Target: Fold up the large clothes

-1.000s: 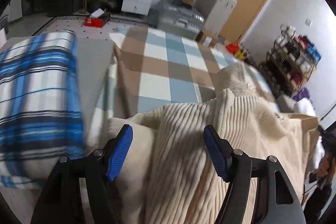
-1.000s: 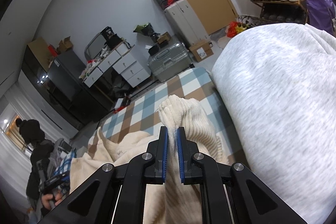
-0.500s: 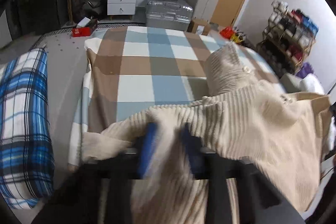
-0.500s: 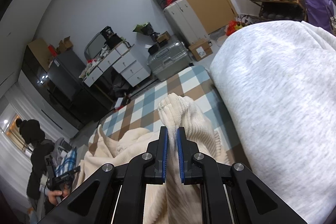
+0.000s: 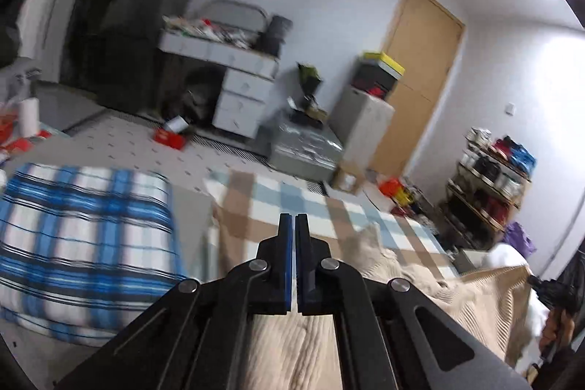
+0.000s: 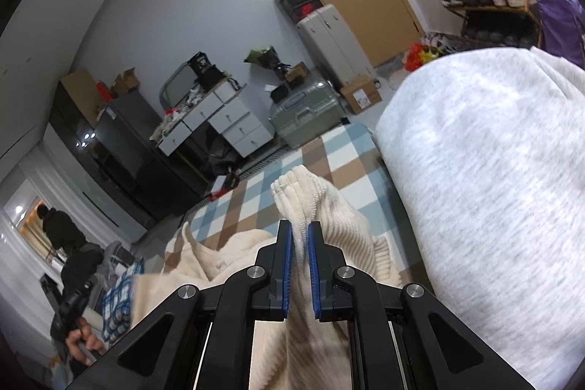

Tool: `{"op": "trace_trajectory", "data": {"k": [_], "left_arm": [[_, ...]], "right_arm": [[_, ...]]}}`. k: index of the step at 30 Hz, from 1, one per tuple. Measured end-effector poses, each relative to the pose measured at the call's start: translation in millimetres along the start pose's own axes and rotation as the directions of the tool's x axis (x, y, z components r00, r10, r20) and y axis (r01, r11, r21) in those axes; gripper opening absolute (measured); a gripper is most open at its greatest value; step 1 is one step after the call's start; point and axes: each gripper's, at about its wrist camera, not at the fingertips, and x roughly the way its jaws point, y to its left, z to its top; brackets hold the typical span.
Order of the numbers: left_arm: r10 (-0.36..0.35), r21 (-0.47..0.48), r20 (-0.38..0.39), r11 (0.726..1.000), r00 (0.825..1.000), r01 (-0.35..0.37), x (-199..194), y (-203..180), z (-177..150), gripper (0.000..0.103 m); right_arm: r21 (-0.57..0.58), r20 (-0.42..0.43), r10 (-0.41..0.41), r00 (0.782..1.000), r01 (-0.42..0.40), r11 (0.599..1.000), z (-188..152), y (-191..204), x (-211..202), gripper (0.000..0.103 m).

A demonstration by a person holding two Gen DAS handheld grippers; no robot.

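A cream ribbed sweater point(image 5: 420, 280) lies spread over the checked bedspread point(image 5: 292, 196). My left gripper point(image 5: 293, 218) is shut, its blue pads pressed together, and the knit hangs right under it, pinched low between the pads and lifted off the bed. In the right wrist view, my right gripper point(image 6: 299, 229) is shut on a bunched fold of the sweater point(image 6: 329, 218), which sticks out past the fingertips. The sweater's far edge stretches toward the hand holding the left gripper point(image 6: 73, 302).
A blue plaid pillow point(image 5: 84, 236) lies left of the bedspread. A big pale grey bundle point(image 6: 493, 189) fills the right side. Beyond the bed stand a silver suitcase point(image 5: 307, 148), white drawers point(image 5: 241, 94) and a shoe rack point(image 5: 493, 178). A person point(image 6: 58, 229) stands far left.
My left gripper went from wide open over the sweater's edge to shut, then rose and tilted up, so the room now shows above the bed. The right gripper kept its hold, unmoved.
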Motion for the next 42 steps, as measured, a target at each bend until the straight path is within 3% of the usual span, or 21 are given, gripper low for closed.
{"op": "trace_trajectory", "data": {"k": [3, 4, 5, 7, 9, 11, 13, 17, 18, 19, 20, 23, 27, 33, 38, 39, 40, 42], "left_arm": [[-0.055, -0.038, -0.144, 0.998, 0.988, 0.05, 26, 12, -3, 0.0], [-0.075, -0.053, -0.197, 0.996, 0.978, 0.066, 35, 13, -6, 0.01], [-0.101, -0.071, -0.256, 0.994, 0.961, 0.085, 48, 12, -11, 0.039], [-0.149, -0.11, -0.303, 0.987, 0.941, 0.121, 63, 8, -19, 0.064], [-0.182, -0.111, -0.346, 0.982, 0.921, 0.152, 83, 1, -25, 0.065], [-0.119, -0.091, -0.417, 0.992, 0.901, 0.089, 107, -2, -31, 0.065], [-0.082, -0.065, -0.502, 0.996, 0.861, 0.057, 131, -7, -42, 0.065], [0.054, 0.023, -0.561, 0.999, 0.826, -0.049, 150, -5, -63, 0.062], [0.058, 0.012, -0.536, 0.998, 0.842, -0.061, 149, -3, -63, 0.054], [0.059, 0.004, -0.491, 0.998, 0.869, -0.066, 142, -3, -62, 0.023], [0.061, 0.018, -0.465, 0.998, 0.883, -0.06, 133, -2, -60, 0.012], [0.016, 0.008, -0.357, 1.0, 0.934, -0.014, 96, -3, -50, 0.007], [-0.052, -0.023, -0.224, 0.999, 0.973, 0.048, 46, -1, -27, 0.006], [-0.104, -0.065, -0.052, 0.993, 0.993, 0.1, 0, 12, 14, 0.006], [-0.05, -0.046, -0.004, 0.998, 0.999, 0.05, 8, 23, 38, 0.0], [-0.032, -0.038, -0.009, 0.999, 0.999, 0.031, 20, 26, 37, 0.0], [0.036, -0.023, -0.001, 0.999, 0.999, -0.036, 29, 28, 40, 0.0], [0.098, -0.025, -0.039, 0.995, 0.994, -0.099, 52, 35, 38, 0.0]], "right_arm": [[0.01, -0.018, -0.007, 1.0, 0.007, 1.0, -4, -2, 6, 0.009], [0.013, -0.022, -0.002, 1.0, 0.002, 1.0, -5, -3, 7, 0.009], [0.014, -0.023, 0.0, 1.0, 0.0, 1.0, -6, -1, 8, 0.01], [0.012, -0.025, 0.009, 1.0, -0.009, 1.0, -8, 1, 9, 0.01], [0.01, -0.026, 0.01, 1.0, -0.01, 1.0, -9, 3, 9, 0.01], [0.009, -0.028, 0.009, 1.0, -0.009, 1.0, -8, 3, 9, 0.01], [0.006, -0.026, 0.006, 1.0, -0.006, 1.0, -8, 3, 7, 0.01], [0.013, -0.027, 0.001, 1.0, 0.0, 1.0, -10, 1, 6, 0.01], [0.017, -0.027, -0.001, 1.0, 0.001, 1.0, -10, 0, 5, 0.01], [0.019, -0.029, -0.002, 1.0, 0.002, 1.0, -10, -1, 6, 0.01], [0.021, -0.03, -0.003, 1.0, 0.004, 1.0, -10, -2, 6, 0.01], [0.023, -0.031, -0.007, 0.999, 0.008, 1.0, -11, -3, 6, 0.01], [0.008, -0.033, -0.013, 0.999, 0.013, 1.0, -8, -1, 7, 0.01], [-0.053, 0.053, 0.101, 0.993, -0.098, 0.994, 2, 22, -7, 0.008], [-0.052, 0.126, 0.204, 0.971, -0.199, 0.979, 22, 37, -18, 0.007], [-0.055, 0.129, 0.191, 0.973, -0.185, 0.981, 26, 39, -16, 0.007], [-0.06, 0.123, 0.14, 0.983, -0.133, 0.989, 28, 39, -9, 0.007], [-0.065, 0.079, 0.006, 0.997, -0.001, 0.998, 33, 35, 15, 0.007]]}}
